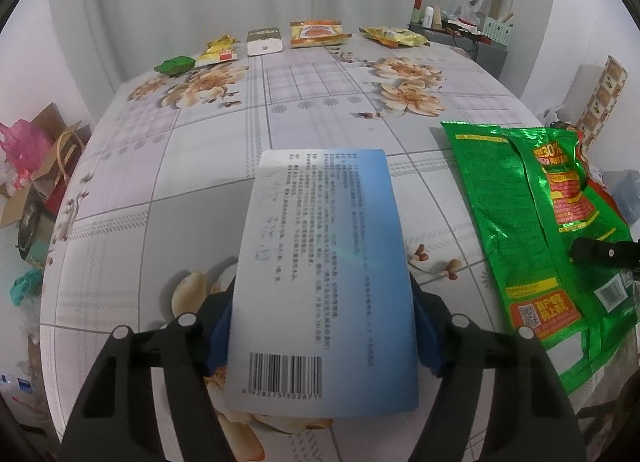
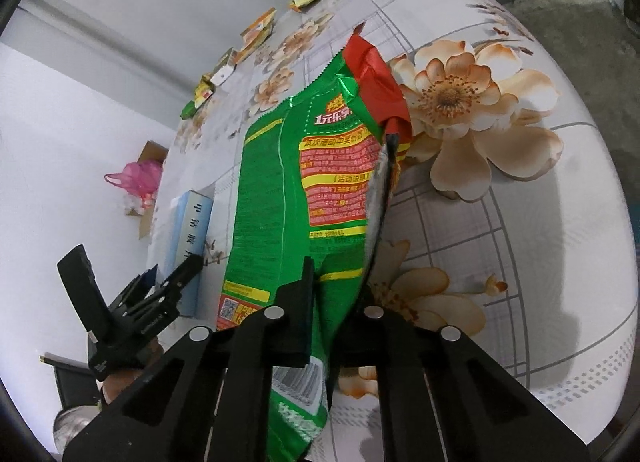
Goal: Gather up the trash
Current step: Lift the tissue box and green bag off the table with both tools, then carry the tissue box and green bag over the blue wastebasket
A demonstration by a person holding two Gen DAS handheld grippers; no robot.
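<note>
**Both jaws on trash: box in your left, green bag in your right**

Jaws of your left gripper (image 1: 322, 326) stand wide, with the blue pads (image 1: 430, 336) against the two sides of the white-and-blue box (image 1: 320, 262). You have it barcode end toward the camera, tilted up above the floral tablecloth (image 1: 200, 182).

Your right gripper (image 2: 320, 302) is pinched nearly closed on the lower part of the green snack bag (image 2: 276, 198). Its torn red top (image 2: 376, 82) points away from you, toward the far side of the bed-like surface. From the left wrist view that bag lies just to the right of the box, and the tip of your right gripper shows at its edge.

Along the far edge more trash lies in a row: a small green packet (image 1: 174, 64), a yellow wrapper (image 1: 220, 51), a white box (image 1: 264, 42), an orange-and-yellow packet (image 1: 316, 33) and another yellow packet (image 1: 394, 36).

Cardboard boxes and a pink plastic bag (image 1: 20, 144) sit on the floor to the left.
</note>
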